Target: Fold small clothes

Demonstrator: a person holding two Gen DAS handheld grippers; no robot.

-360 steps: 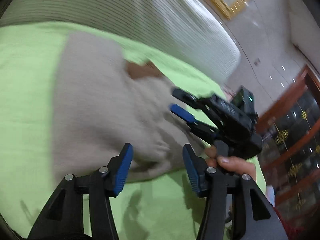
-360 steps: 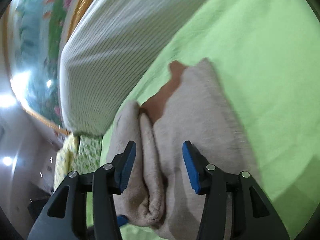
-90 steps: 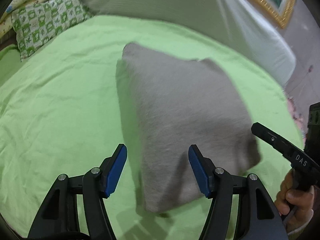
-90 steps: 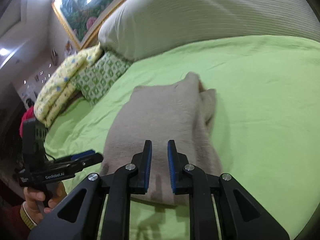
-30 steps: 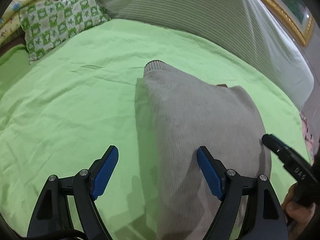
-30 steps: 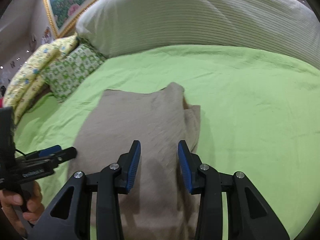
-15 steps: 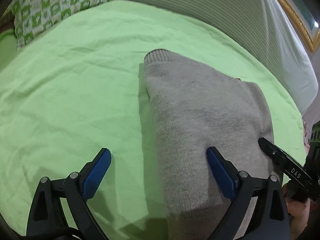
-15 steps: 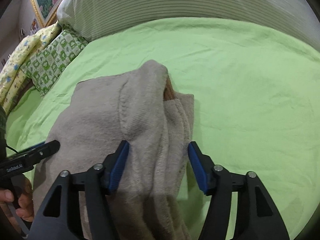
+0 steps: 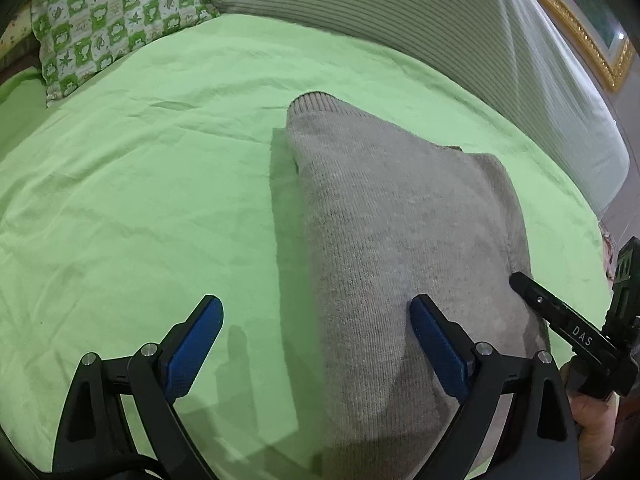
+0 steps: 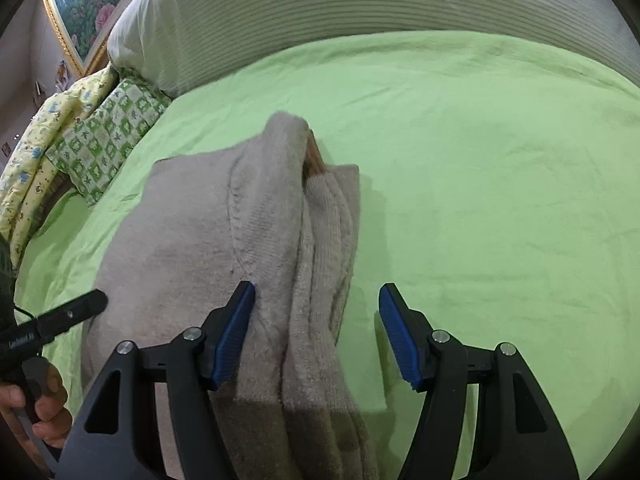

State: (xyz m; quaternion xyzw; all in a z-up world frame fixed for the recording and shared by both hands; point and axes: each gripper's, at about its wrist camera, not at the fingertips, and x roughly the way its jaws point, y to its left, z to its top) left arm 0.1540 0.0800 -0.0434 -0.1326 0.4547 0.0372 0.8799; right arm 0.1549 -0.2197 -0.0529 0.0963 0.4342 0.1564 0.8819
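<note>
A folded grey-beige knit sweater [image 9: 404,240] lies on the green bedsheet [image 9: 140,184]. My left gripper [image 9: 316,344] is open wide and straddles the sweater's near left edge; its right pad [image 9: 438,350] rests on the knit. In the right wrist view the sweater [image 10: 208,240] shows stacked folded layers and a brown inner label at its far end. My right gripper [image 10: 316,332] is open wide over the sweater's near right edge, left pad [image 10: 234,332] on the fabric. Each gripper's tip shows in the other's view.
A green-and-white checked pillow [image 9: 108,36] and a yellow quilt [image 10: 36,152] lie at the far left of the bed. A large striped white bolster [image 9: 400,20] runs along the back. The sheet [image 10: 500,184] stretches to the right of the sweater.
Both grippers have opened wider over the last second and lowered onto the sweater's near edge. The sweater has settled flat on the sheet.
</note>
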